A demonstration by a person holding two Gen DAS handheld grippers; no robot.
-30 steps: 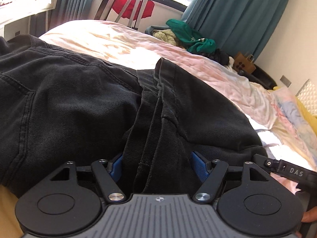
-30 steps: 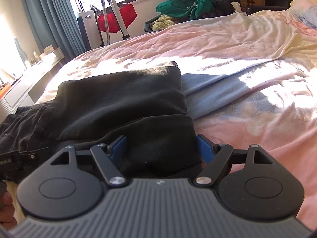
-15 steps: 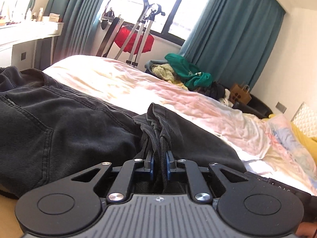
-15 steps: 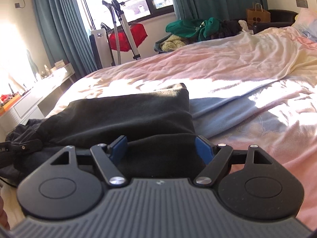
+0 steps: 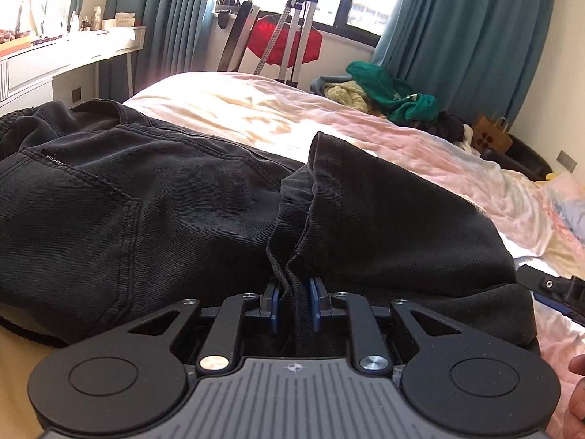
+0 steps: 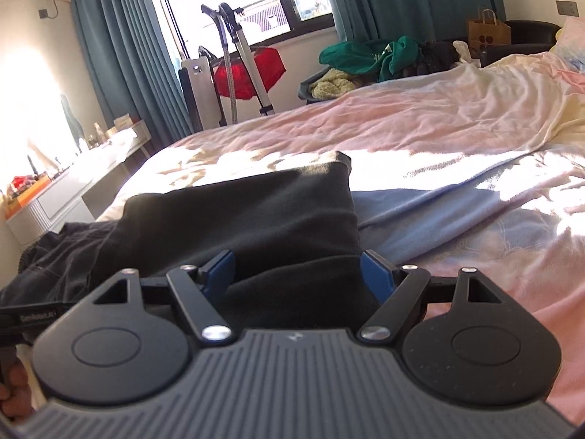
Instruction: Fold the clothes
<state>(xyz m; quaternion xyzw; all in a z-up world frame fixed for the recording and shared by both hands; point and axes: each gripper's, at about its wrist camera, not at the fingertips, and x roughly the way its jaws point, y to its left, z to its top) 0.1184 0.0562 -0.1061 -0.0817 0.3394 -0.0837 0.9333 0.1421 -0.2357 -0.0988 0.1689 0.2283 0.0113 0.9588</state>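
Left gripper (image 5: 293, 301) jaws clamped on trousers (image 5: 153, 197) fold; right gripper (image 6: 297, 270) jaws apart astride leg. Close right before lifting together.

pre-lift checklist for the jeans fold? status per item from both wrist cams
1. Left gripper clamped on the black jeans: ok, blue pads pinch a bunched edge of denim.
2. Right gripper clamped: not ok, jaws stand wide with the folded fabric between them.
3. Left grip holds every layer: cannot tell, the inner layers are hidden in the bunch.
4. Bedsheet beyond the jeans free of other items: ok as far as visible.
5. Grippers apart from each other: ok, the right one shows only at the left camera's edge.
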